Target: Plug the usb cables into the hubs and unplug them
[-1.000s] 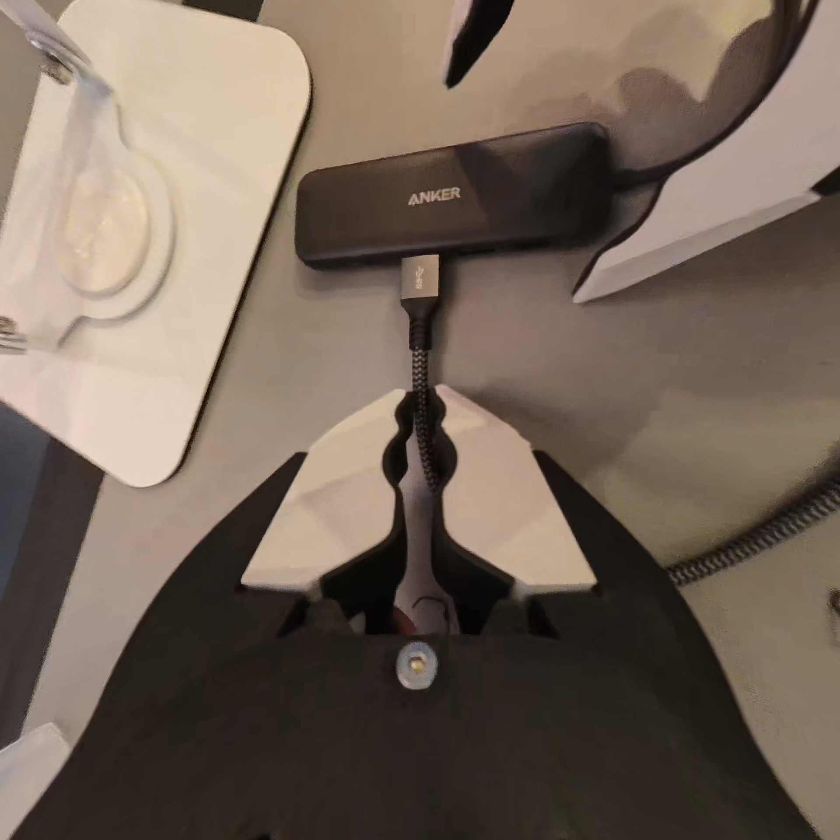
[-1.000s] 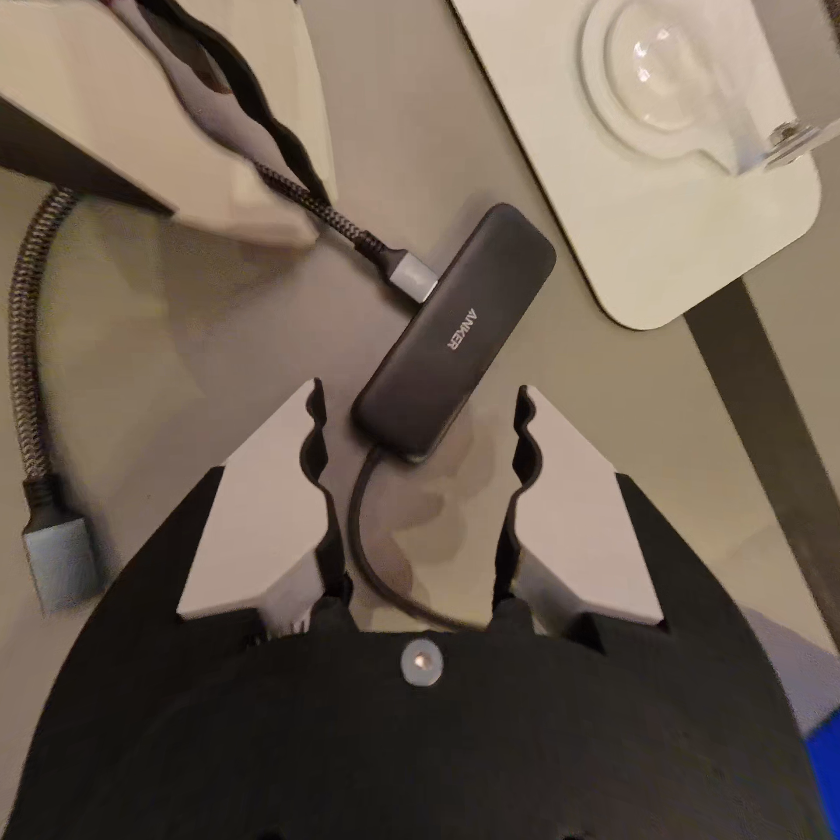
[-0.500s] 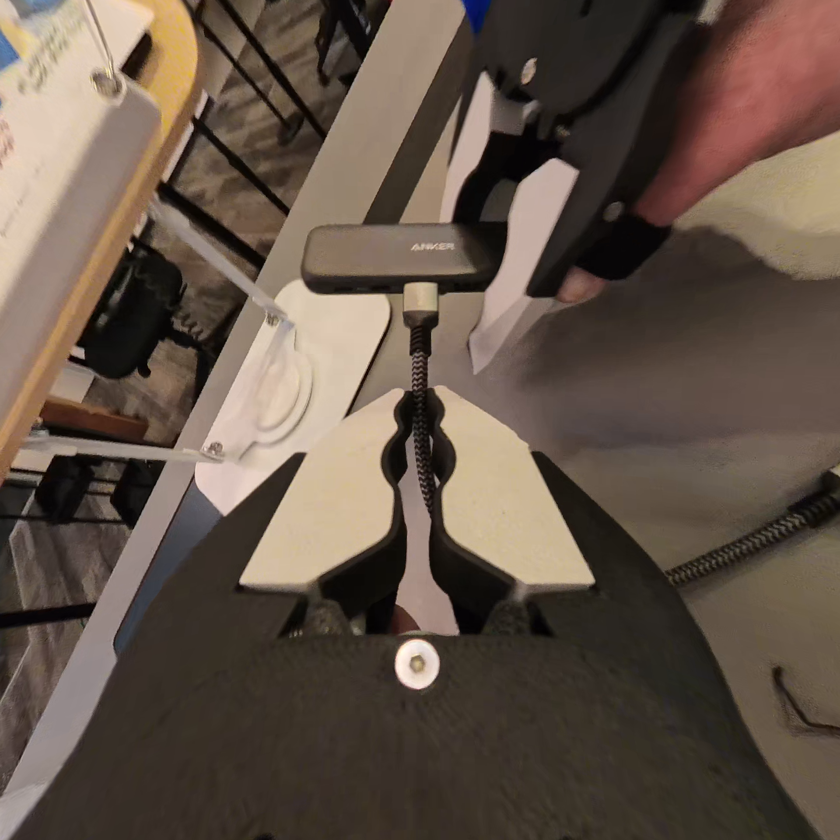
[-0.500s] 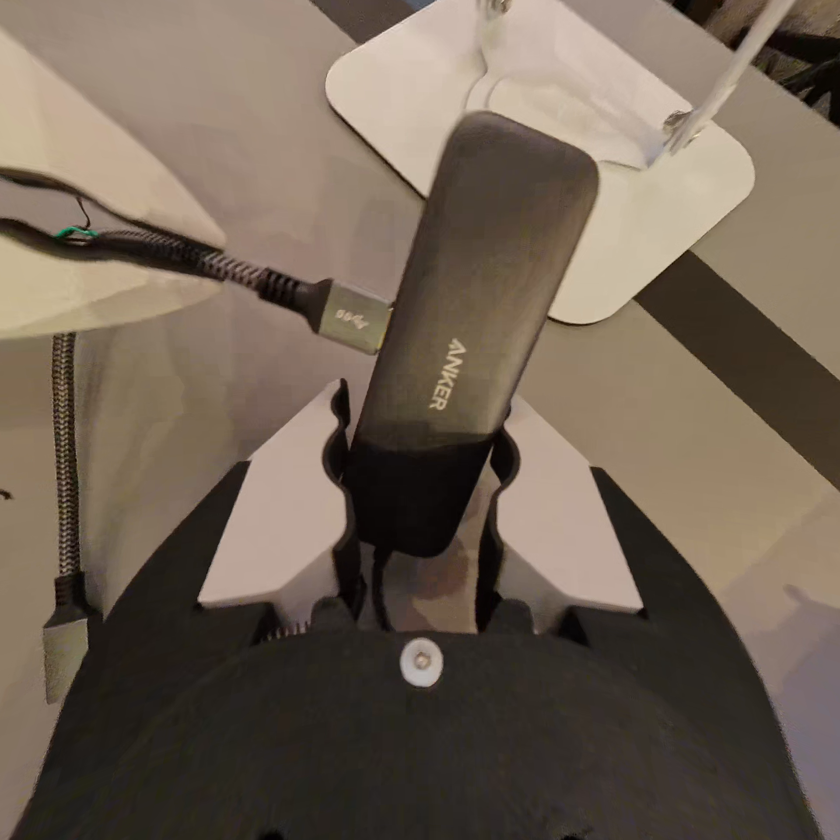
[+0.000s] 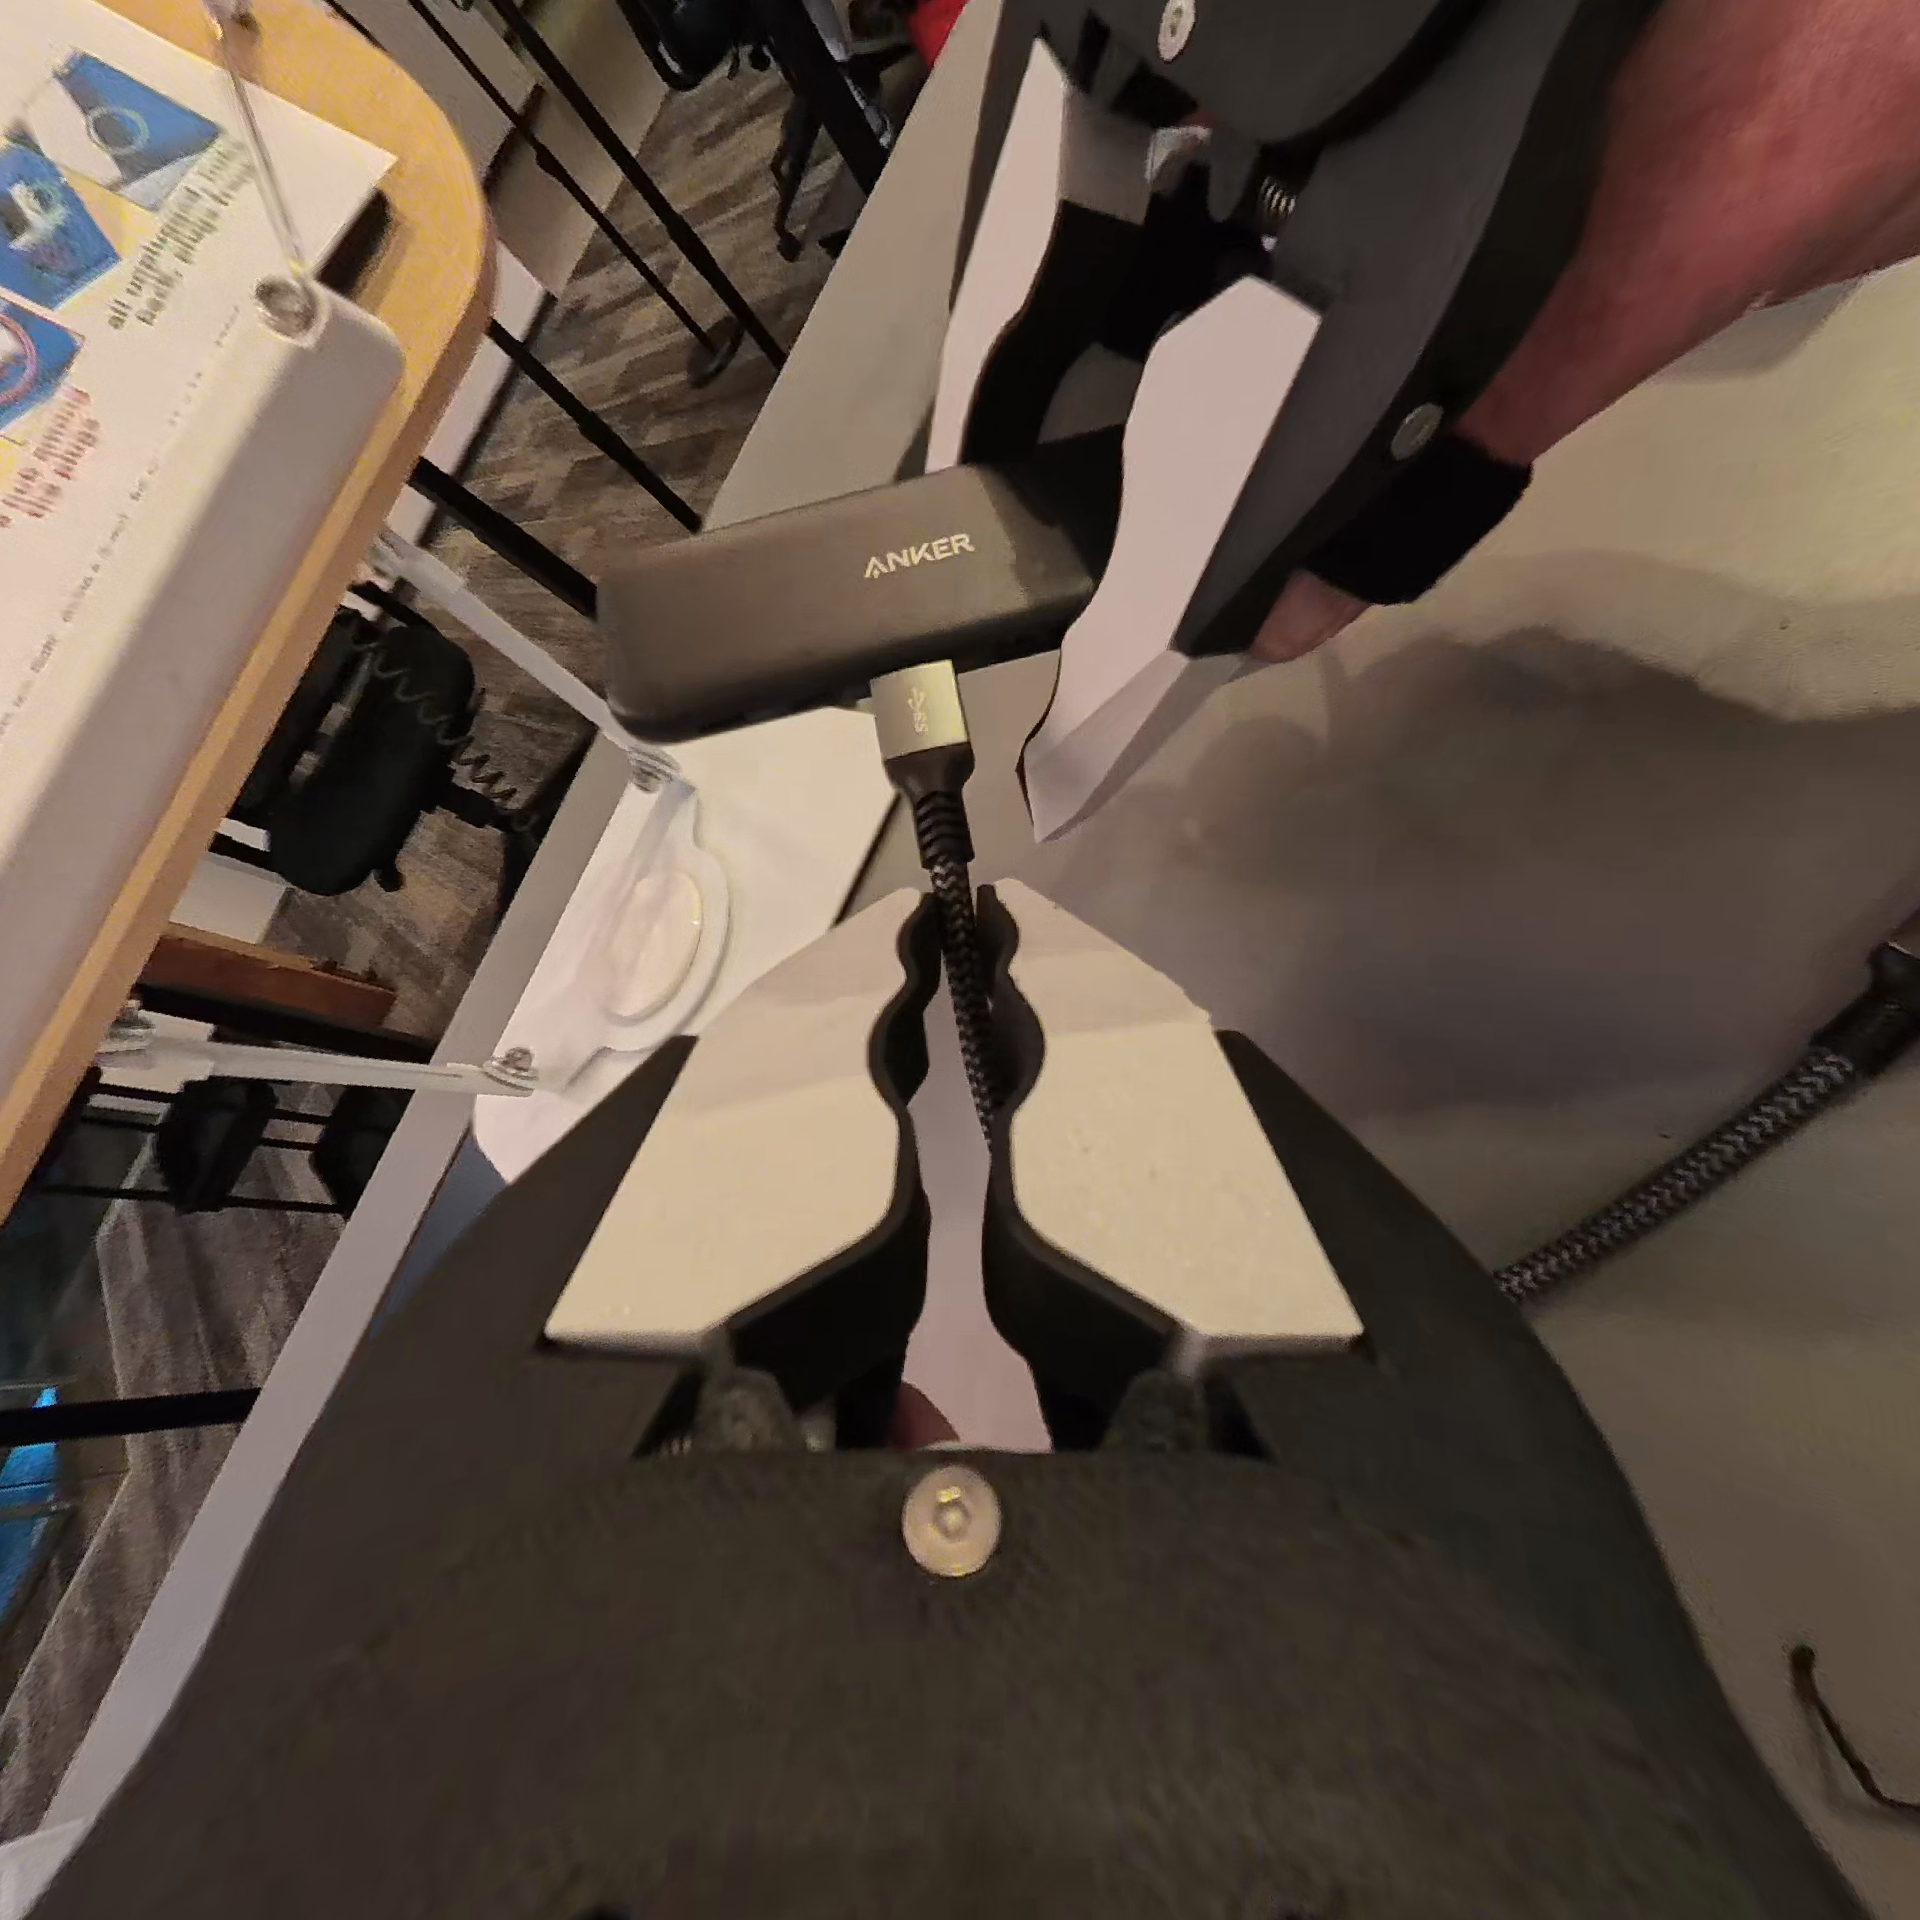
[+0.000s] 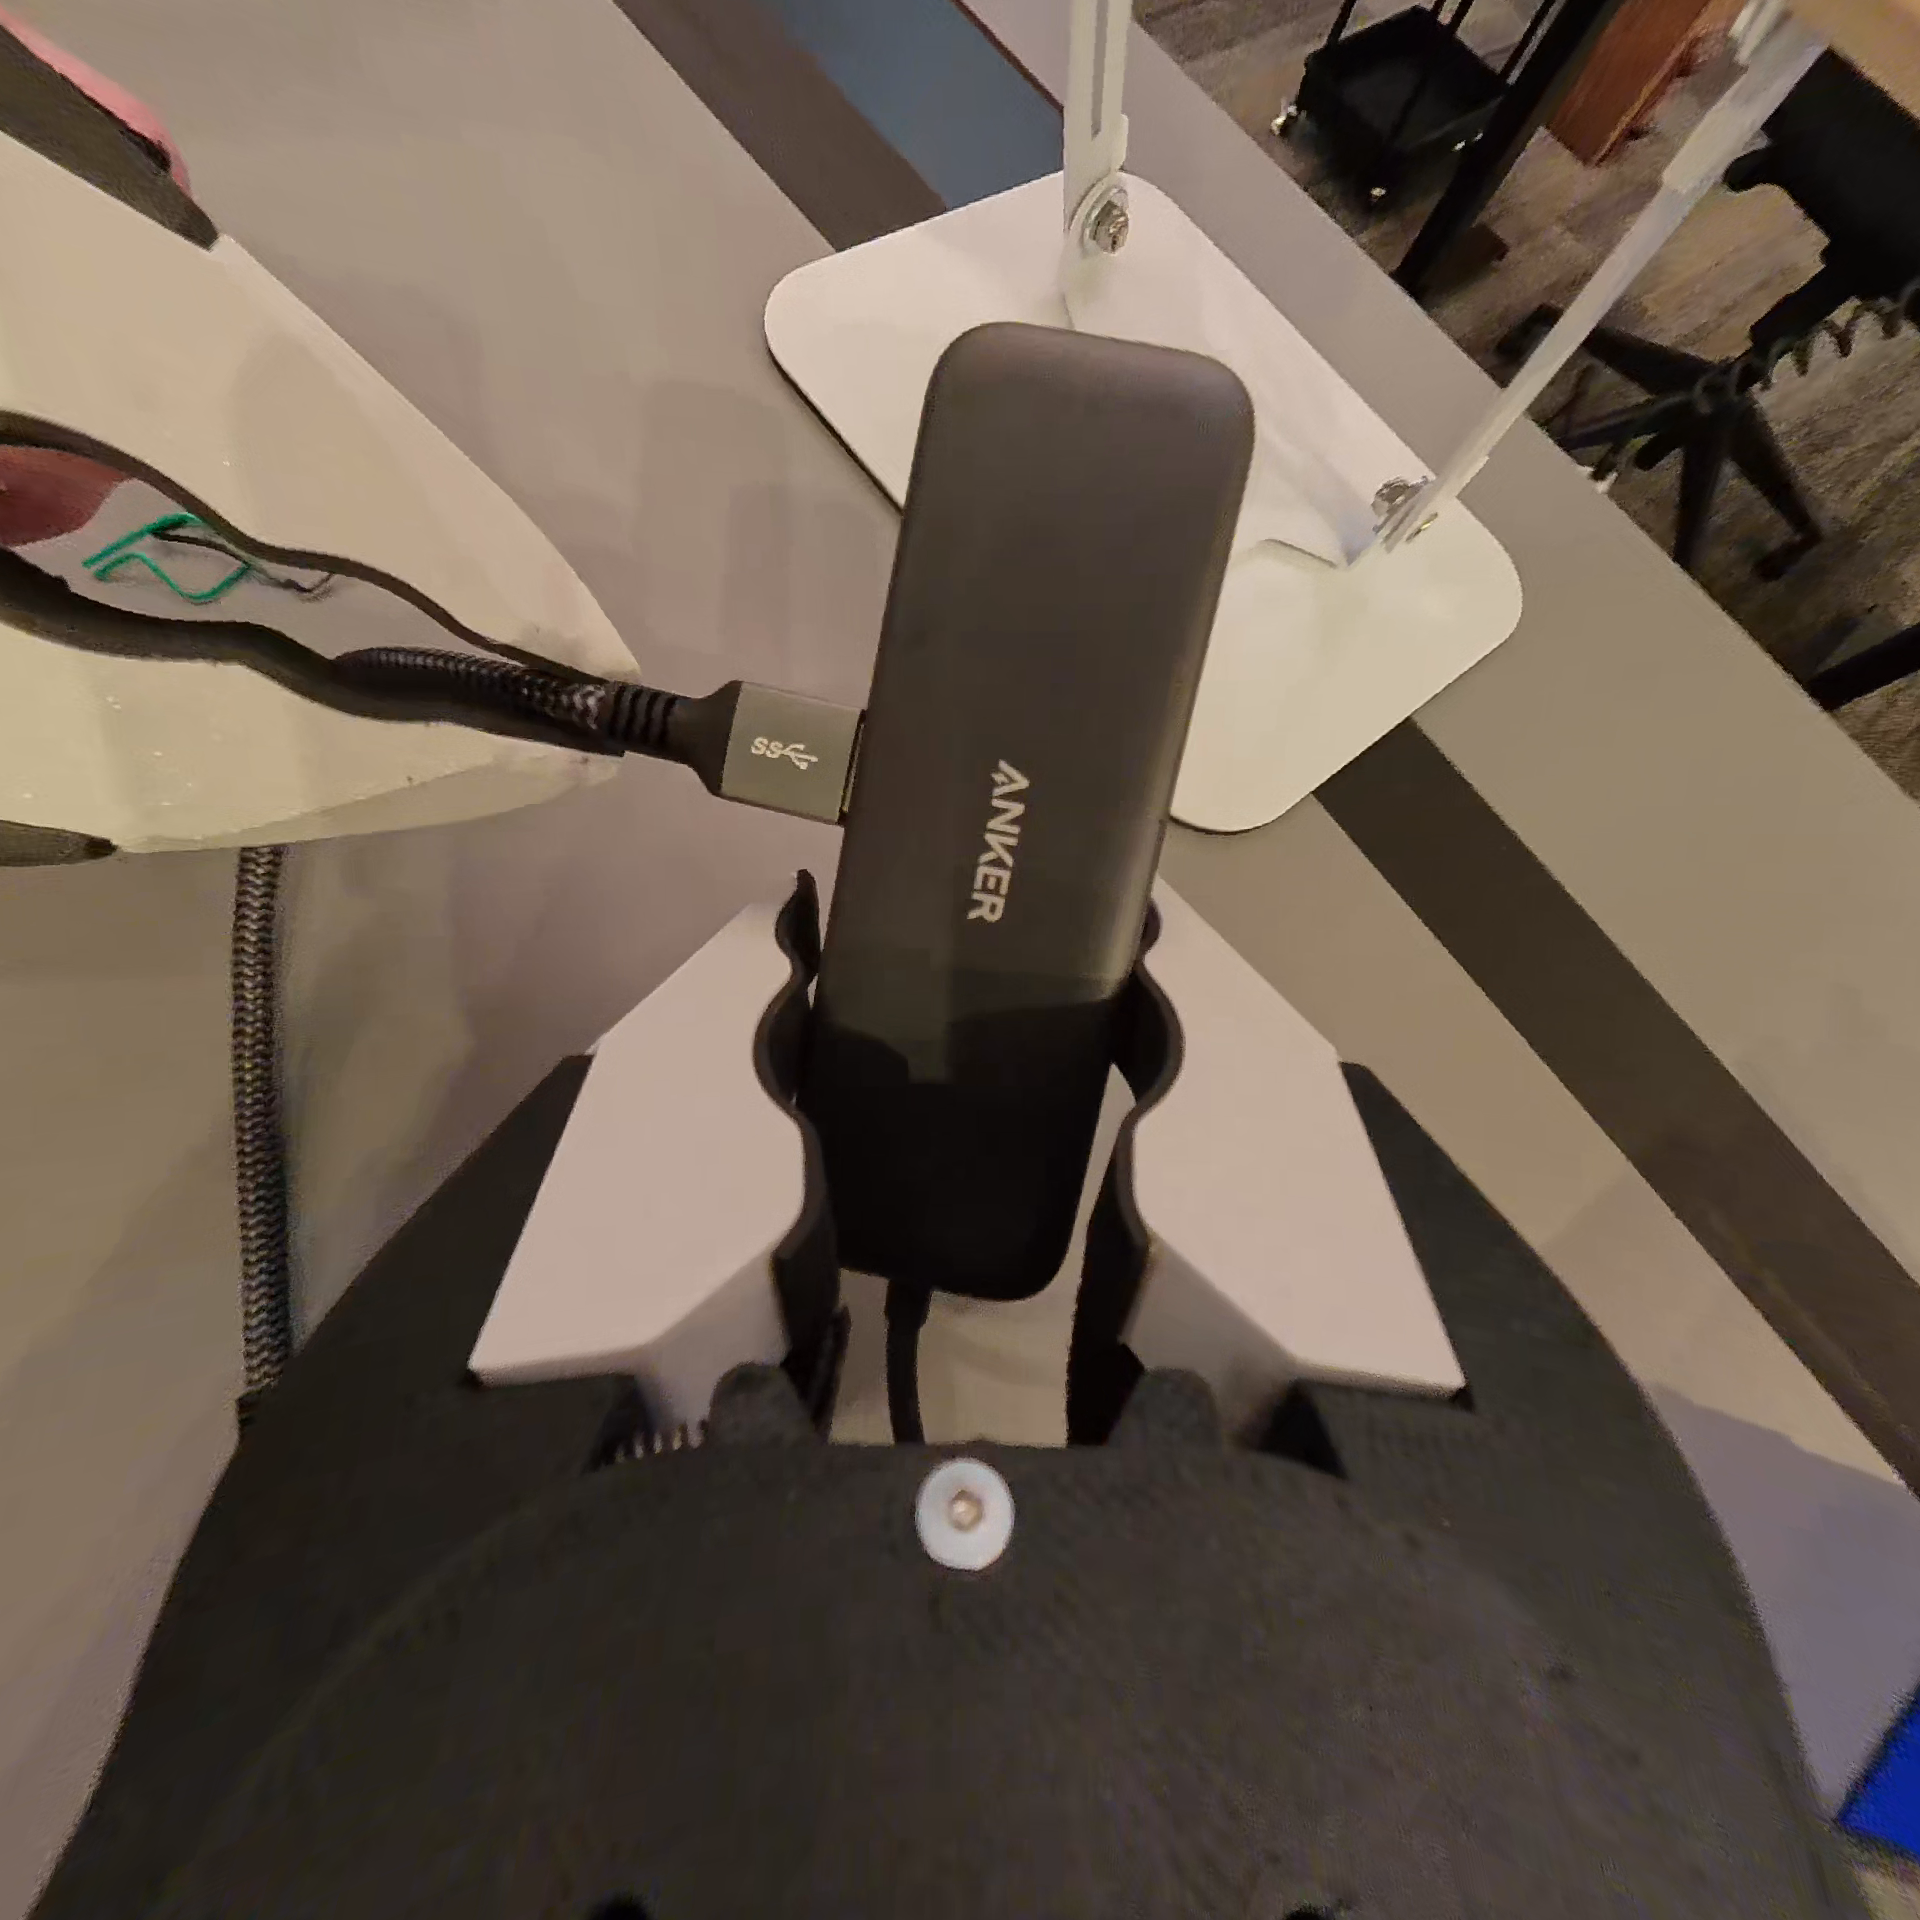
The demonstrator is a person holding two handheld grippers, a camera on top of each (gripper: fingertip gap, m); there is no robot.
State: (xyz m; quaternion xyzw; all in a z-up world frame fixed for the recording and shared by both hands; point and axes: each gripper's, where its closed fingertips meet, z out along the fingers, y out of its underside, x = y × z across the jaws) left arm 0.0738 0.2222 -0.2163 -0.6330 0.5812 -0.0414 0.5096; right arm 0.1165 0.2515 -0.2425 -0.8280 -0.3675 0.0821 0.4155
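Observation:
A black USB hub (image 6: 1039, 748) is held above the grey table in my right gripper (image 6: 971, 935), which is shut on its near end. The hub also shows in the left wrist view (image 5: 831, 592), with the right gripper (image 5: 1049, 665) clamping its right end. My left gripper (image 5: 958, 920) is shut on a braided grey USB cable (image 5: 951, 894). The cable's silver plug (image 5: 920, 717) sits in a port on the hub's side. In the right wrist view the plug (image 6: 790, 764) enters the hub's left side, and the left gripper (image 6: 613, 717) is at left.
A white stand base (image 6: 1351, 644) with clear arms sits on the table (image 6: 520, 312) behind the hub, near the table's edge. A second braided cable (image 5: 1714, 1153) lies at right. A wooden table with a white sign (image 5: 156, 436) stands beyond the edge, and chairs are on the floor.
My right gripper closed on the hub's end and lifted it off the table. My left gripper rose with it, still holding the plugged cable. Both views now look more level.

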